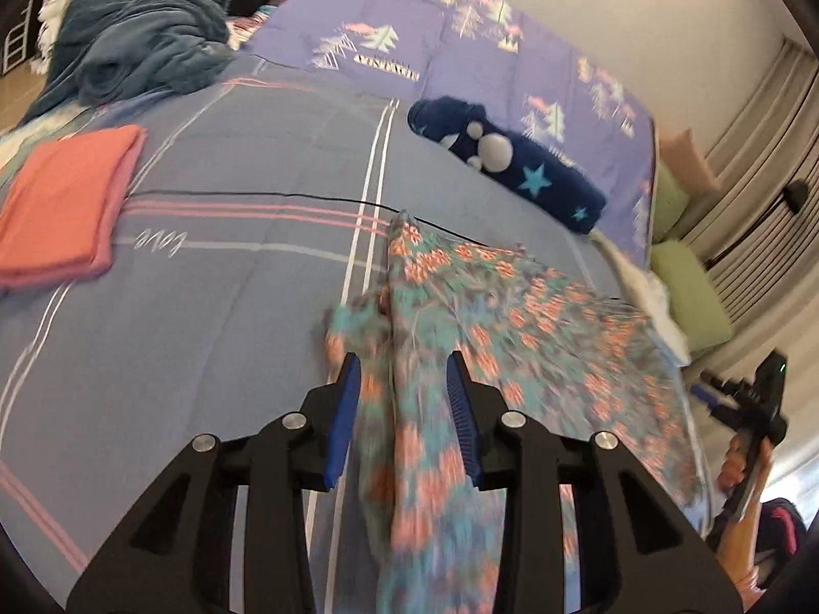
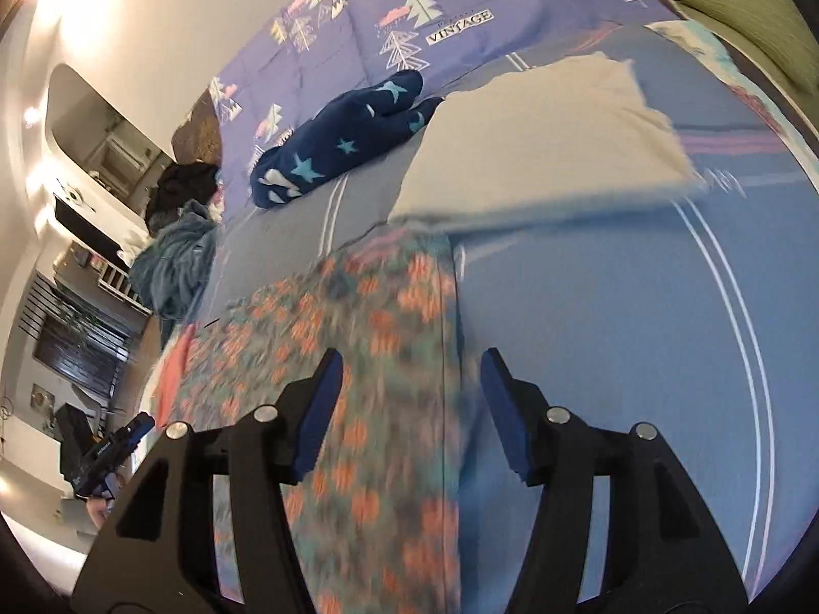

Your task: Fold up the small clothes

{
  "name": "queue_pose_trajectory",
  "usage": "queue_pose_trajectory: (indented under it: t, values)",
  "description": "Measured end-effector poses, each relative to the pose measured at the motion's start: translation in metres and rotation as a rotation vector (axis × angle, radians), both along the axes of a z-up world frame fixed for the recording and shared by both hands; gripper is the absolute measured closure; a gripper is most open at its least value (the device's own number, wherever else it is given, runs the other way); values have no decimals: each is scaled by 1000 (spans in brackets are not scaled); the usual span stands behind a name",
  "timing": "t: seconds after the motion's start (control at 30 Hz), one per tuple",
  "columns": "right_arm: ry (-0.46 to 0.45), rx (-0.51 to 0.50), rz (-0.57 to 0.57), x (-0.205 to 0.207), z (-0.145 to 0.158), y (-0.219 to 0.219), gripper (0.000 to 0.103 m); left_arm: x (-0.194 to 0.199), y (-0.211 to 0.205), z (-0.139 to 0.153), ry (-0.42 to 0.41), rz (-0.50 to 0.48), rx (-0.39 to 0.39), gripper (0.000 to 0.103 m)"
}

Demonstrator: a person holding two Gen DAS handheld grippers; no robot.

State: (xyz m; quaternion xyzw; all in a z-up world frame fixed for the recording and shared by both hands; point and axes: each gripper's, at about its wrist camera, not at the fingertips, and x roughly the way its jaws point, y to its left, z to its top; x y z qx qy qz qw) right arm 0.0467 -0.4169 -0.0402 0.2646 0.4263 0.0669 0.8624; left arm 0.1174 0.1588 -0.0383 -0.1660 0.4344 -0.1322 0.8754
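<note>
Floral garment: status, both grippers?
Left gripper open, floral garment between its jaws. Right gripper open over garment edge. Nothing blocking.

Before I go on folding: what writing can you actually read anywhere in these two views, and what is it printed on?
"VINTAGE": on the purple tree-print quilt, in a white label beside the trees; the left wrist view shows it upside down.
"love": on the blue striped bedsheet, in white script near the pink stripes, upside down.
A small line above "VINTAGE" is too small to read.
The floral garment carries no text.

My left gripper stood open over the floral garment on the bedsheet; a folded pink cloth lay well apart.
</note>
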Motion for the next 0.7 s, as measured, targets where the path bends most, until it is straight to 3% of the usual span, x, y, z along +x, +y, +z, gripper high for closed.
queue_pose_trajectory:
  t: [0.17, 0.23, 0.27, 0.3, 0.33, 0.37, 0.5, 0.63, 0.67, 0.7]
  values:
    - [59, 2, 48, 62, -21, 8, 45, 63, -20, -20, 77, -38, 66, 68]
    - [77, 14, 80, 75, -31, 12, 53, 80, -24, -28, 99, -46, 76, 68]
    - [78, 7, 94, 78, -34, 15, 88, 90, -27, -32, 107, -50, 82, 68]
    - [81, -15, 111, 80, -36, 19, 103, 98, -28, -35, 107, -49, 78, 69]
    - [80, -58, 102, 79, -35, 21, 103, 102, -28, -37, 102, -53, 62, 96]
    - [64, -89, 74, 76, -31, 21, 103, 107, -28, -37, 97, -62, 37, 102]
    - [9, -169, -87, 52, -16, 0, 103, 100, -28, -22, 1, -26, 64, 101]
    - [46, -52, -68, 61, -36, -13, 101, 103, -32, -26, 8, -49, 101, 101]
    - [28, -39, -75, 60, -36, -14, 95, 103, -31, -26, 9, -46, 106, 101]
    - [21, -36, -88, 60, -34, -15, 76, 102, -30, -27, 9, -43, 102, 101]
